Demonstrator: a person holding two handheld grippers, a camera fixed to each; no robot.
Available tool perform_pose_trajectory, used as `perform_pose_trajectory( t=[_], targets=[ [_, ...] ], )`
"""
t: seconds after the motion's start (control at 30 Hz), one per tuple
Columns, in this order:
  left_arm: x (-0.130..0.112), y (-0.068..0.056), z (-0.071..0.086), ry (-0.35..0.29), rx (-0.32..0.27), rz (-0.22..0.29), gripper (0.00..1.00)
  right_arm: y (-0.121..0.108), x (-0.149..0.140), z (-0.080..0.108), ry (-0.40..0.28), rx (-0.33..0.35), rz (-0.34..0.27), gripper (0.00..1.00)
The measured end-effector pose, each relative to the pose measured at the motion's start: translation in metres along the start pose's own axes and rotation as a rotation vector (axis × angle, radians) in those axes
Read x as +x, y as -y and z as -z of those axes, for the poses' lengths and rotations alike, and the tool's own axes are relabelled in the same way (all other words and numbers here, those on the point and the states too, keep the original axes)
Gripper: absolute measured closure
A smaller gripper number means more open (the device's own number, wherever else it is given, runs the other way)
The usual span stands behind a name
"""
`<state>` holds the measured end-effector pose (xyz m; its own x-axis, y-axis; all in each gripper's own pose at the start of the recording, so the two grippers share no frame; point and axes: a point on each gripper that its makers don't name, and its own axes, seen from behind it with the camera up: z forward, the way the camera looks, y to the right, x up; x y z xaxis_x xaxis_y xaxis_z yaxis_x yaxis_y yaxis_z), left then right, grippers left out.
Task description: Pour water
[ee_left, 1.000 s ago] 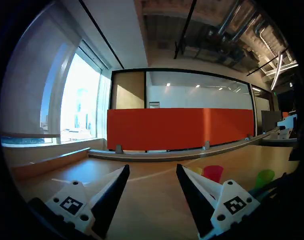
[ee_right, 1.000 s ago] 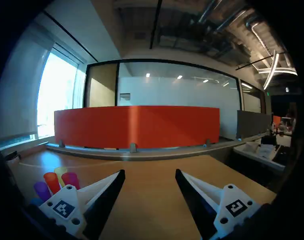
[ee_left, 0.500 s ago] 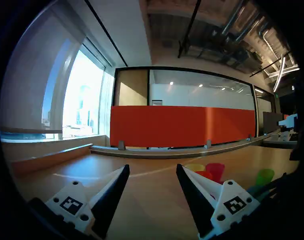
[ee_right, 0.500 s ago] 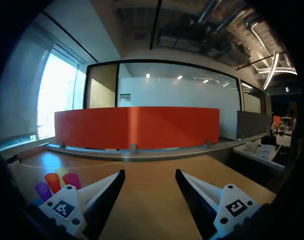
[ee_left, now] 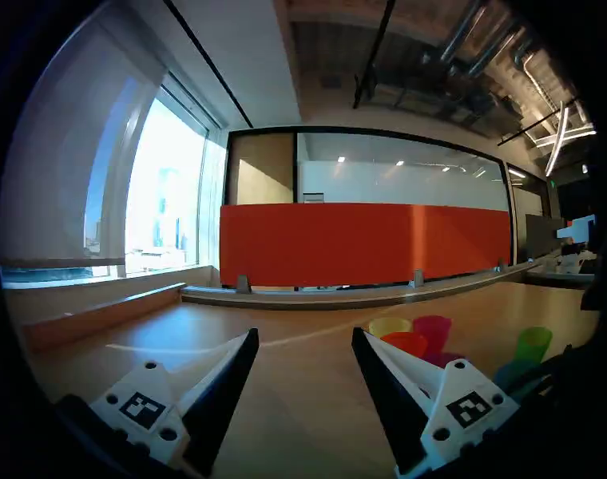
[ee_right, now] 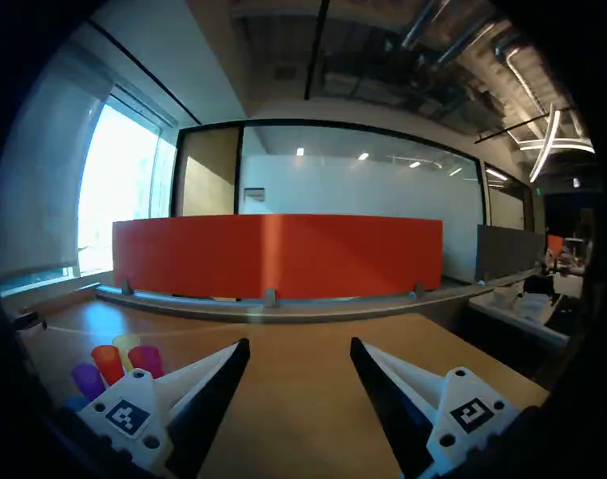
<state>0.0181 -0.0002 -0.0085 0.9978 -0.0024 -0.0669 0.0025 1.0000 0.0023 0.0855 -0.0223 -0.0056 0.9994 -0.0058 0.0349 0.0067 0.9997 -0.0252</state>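
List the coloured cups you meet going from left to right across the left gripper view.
yellow cup → pink cup → green cup. The orange cup overlaps the yellow and pink ones, so it is left out.

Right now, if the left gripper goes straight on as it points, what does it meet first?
Probably nothing near: the open left gripper looks over bare table, then the orange divider far off. The cups stand right of that line.

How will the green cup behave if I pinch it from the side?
The green cup looks like thin translucent plastic: probably light and easily squeezed. It tapers toward its base, so a sideways nudge might tip it. Contents cannot be judged.
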Motion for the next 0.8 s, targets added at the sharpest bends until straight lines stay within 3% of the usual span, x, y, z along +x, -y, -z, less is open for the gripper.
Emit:
perform_pose_trajectory(
  t=[0.5,0.8],
  targets=[
    [-0.016,-0.001,-0.005,0.064,-0.004,-0.001,0.14,0.002,0.0,0.0,0.001,0.009,0.006,0.03],
    [-0.016,-0.002,-0.006,0.063,-0.007,-0.001,0.14,0.0,-0.001,0.003,0.0,0.013,-0.001,0.03]
  ],
)
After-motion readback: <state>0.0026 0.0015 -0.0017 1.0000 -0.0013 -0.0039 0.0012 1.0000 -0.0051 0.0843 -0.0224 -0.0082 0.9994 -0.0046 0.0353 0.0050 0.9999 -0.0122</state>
